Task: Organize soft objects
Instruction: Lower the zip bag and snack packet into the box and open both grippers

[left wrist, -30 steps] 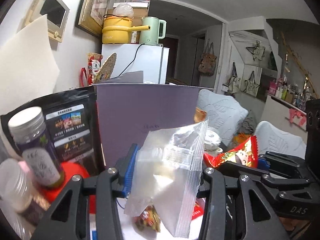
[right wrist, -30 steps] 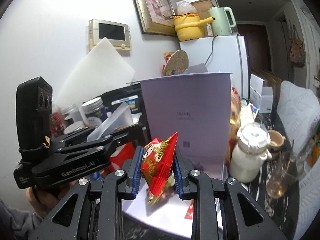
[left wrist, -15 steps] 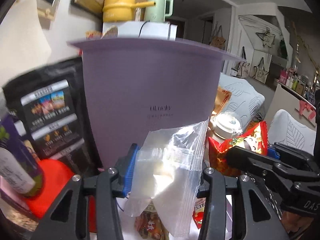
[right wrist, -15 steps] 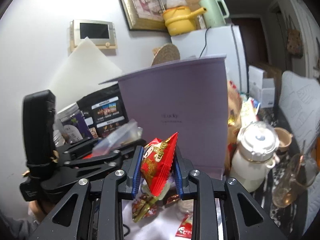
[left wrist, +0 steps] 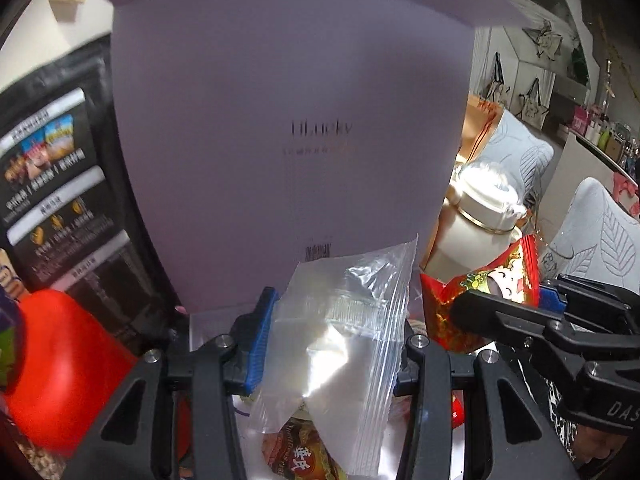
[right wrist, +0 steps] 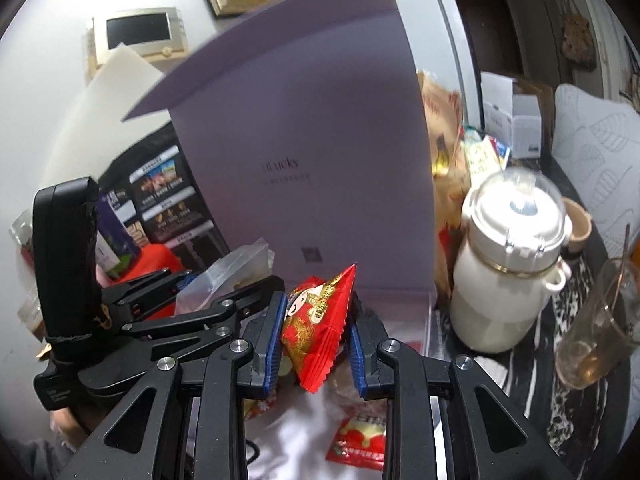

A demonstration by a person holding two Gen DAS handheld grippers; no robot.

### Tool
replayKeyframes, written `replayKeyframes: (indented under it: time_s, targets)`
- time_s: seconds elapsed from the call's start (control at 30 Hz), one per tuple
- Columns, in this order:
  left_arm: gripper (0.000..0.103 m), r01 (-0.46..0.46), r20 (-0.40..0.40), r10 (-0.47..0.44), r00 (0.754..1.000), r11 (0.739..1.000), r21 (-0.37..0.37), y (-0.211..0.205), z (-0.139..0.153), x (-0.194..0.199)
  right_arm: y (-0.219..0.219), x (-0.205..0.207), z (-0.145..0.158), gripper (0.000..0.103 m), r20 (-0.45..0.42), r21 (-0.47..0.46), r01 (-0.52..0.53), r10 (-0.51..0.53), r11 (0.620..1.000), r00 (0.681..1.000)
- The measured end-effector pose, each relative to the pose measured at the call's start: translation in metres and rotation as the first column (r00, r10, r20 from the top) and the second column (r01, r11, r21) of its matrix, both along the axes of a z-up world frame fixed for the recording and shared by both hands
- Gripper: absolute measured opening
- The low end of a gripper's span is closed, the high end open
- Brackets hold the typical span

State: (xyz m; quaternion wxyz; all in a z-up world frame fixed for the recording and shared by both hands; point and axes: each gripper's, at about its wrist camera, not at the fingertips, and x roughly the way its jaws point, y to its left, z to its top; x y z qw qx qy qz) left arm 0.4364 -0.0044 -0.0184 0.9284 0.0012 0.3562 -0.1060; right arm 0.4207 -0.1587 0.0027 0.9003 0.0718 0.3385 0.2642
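Observation:
My left gripper (left wrist: 332,340) is shut on a clear zip bag (left wrist: 340,344) with white contents, held over the open box. My right gripper (right wrist: 316,332) is shut on a red snack packet (right wrist: 318,320), which also shows at the right of the left wrist view as the red snack packet (left wrist: 480,300). The lilac box lid (left wrist: 288,128) stands upright just behind both grippers. Small snack packets lie on the white box floor (right wrist: 304,432) below, among them a red sachet (right wrist: 360,440) and a brown packet (left wrist: 300,452). The left gripper (right wrist: 224,300) sits just left of the right one.
A white lidded jar (right wrist: 512,264) stands right of the box, with a glass (right wrist: 600,328) holding a spoon beside it. A black printed pouch (left wrist: 52,184) and a red object (left wrist: 64,356) are on the left. Cushioned chairs (left wrist: 600,232) stand at the right.
Both grippers have moved forward and down toward the lilac box, which now fills the views. Each keeps its hold on its bag. The box floor and its packets have come into sight.

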Motion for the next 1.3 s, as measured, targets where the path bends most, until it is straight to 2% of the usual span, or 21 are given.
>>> replayKeyframes:
  time_s: [0.37, 0.63, 0.83, 0.9, 0.97, 1.03, 1.1, 1.13, 1.17, 1.2, 1.27, 1.3]
  targets:
    - [0.044, 0.006, -0.11, -0.003, 0.994, 1.0, 0.027, -0.002, -0.028, 0.019, 0.005, 0.013, -0.022, 0.028, -0.069, -0.032, 0.001, -0.003, 1.0, 0.998]
    - [0.044, 0.002, -0.182, 0.003, 0.983, 1.0, 0.029, 0.001, -0.044, 0.032, 0.005, 0.018, -0.031, 0.028, -0.108, -0.017, -0.002, 0.0, 1.0, 0.994]
    - [0.044, -0.003, -0.209, 0.019, 0.978, 0.997, 0.074, -0.01, -0.054, 0.043, 0.015, 0.024, -0.043, 0.028, -0.132, -0.07, 0.019, -0.028, 0.997, 0.991]
    - [0.044, -0.025, -0.247, 0.048, 0.968, 0.995, 0.093, -0.01, -0.059, 0.048, 0.023, 0.027, -0.051, 0.03, -0.144, -0.099, 0.009, -0.024, 0.995, 0.989]
    - [0.044, -0.04, -0.302, 0.057, 0.952, 0.997, 0.064, -0.007, -0.066, 0.055, 0.028, 0.03, -0.058, 0.03, -0.162, -0.127, 0.011, -0.031, 0.992, 0.986]
    - [0.044, -0.052, -0.306, 0.061, 0.95, 0.998, 0.038, -0.004, -0.066, 0.059, 0.03, 0.031, -0.062, 0.03, -0.175, -0.149, 0.014, -0.04, 0.989, 0.984]
    - [0.044, -0.049, -0.305, 0.06, 0.95, 0.998, 0.043, -0.006, -0.065, 0.06, 0.03, 0.032, -0.06, 0.031, -0.171, -0.155, 0.019, -0.046, 0.988, 0.984]
    - [0.044, -0.046, -0.307, 0.059, 0.95, 0.998, 0.05, -0.008, -0.065, 0.06, 0.029, 0.032, -0.058, 0.035, -0.167, -0.157, 0.023, -0.05, 0.987, 0.985]
    - [0.045, -0.047, -0.31, 0.061, 0.949, 0.998, 0.052, -0.009, -0.065, 0.059, 0.028, 0.031, -0.056, 0.047, -0.159, -0.163, 0.033, -0.059, 0.986, 0.986]
    - [0.048, -0.059, -0.317, 0.07, 0.946, 0.997, 0.045, -0.007, -0.065, 0.059, 0.027, 0.031, -0.054, 0.05, -0.151, -0.171, 0.047, -0.073, 0.984, 0.986]
    - [0.055, -0.073, -0.336, 0.076, 0.939, 0.997, 0.022, 0.005, -0.066, 0.049, 0.024, 0.029, -0.051, 0.05, -0.136, -0.189, 0.077, -0.104, 0.979, 0.985]
    - [0.066, -0.072, -0.338, 0.072, 0.938, 0.997, 0.012, 0.008, -0.065, 0.047, 0.021, 0.027, -0.05, 0.05, -0.134, -0.188, 0.086, -0.112, 0.979, 0.985]
